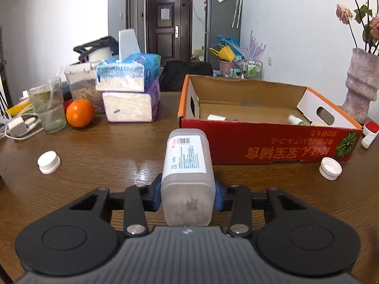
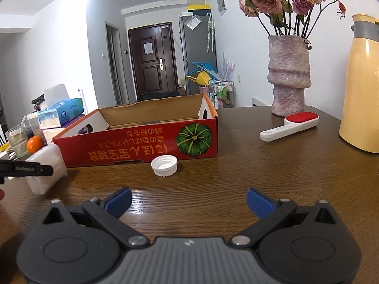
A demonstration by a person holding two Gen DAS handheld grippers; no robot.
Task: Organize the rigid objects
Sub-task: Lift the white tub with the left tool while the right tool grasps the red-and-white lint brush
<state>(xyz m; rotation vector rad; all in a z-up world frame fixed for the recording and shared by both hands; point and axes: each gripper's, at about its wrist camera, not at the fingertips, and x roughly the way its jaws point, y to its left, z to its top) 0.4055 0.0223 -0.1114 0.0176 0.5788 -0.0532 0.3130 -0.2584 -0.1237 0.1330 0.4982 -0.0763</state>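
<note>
Jaws of left gripper [image 1: 188,195] clamp frosted white plastic bottle [image 1: 187,177] w/ its long axis pointing fwd, red-orange cardboard box [image 1: 260,149] just ahead-right over the bench; right gripper [image 2: 188,201] jaws wide apart, empty, nearer white ribbed cap [image 2: 164,162].

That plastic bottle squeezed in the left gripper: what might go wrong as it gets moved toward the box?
The left gripper pinches the plastic bottle only near its base, so the long front end could sag or slip out. The cardboard box has a raised front wall the bottle could knock if carried low. Two loose white caps lie on the table and could be swept off.
</note>
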